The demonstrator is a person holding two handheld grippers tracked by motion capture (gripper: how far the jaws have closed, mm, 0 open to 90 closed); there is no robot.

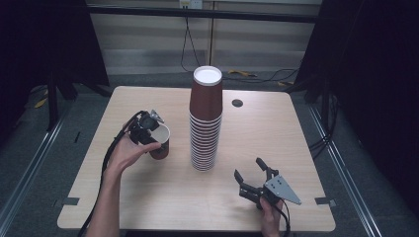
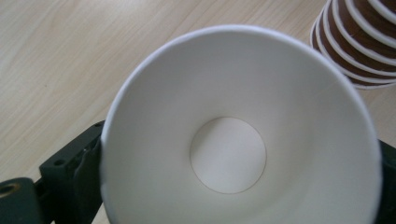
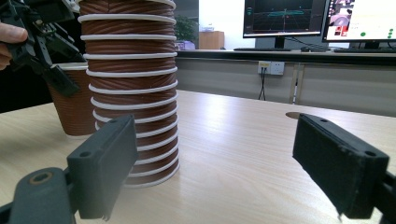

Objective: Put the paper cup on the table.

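A single brown paper cup [image 1: 160,142] with a white inside stands upright on the wooden table [image 1: 276,138], left of a tall stack of upside-down brown cups [image 1: 205,123]. My left gripper [image 1: 157,133] reaches down over the cup's mouth. The left gripper view looks straight into the cup [image 2: 229,154], with one jaw close on each side of its round rim and no visible squeeze. The stack [image 2: 359,42] is at that view's top right. My right gripper [image 1: 248,168] rests low at the front right, open and empty, facing the stack [image 3: 130,84] and the cup [image 3: 74,107].
A small round grommet [image 1: 237,103] sits in the tabletop behind the stack. Cables lie on the floor beyond the far edge. Monitors [image 3: 280,18] stand on a desk past the table. Bare tabletop lies between the stack and my right gripper.
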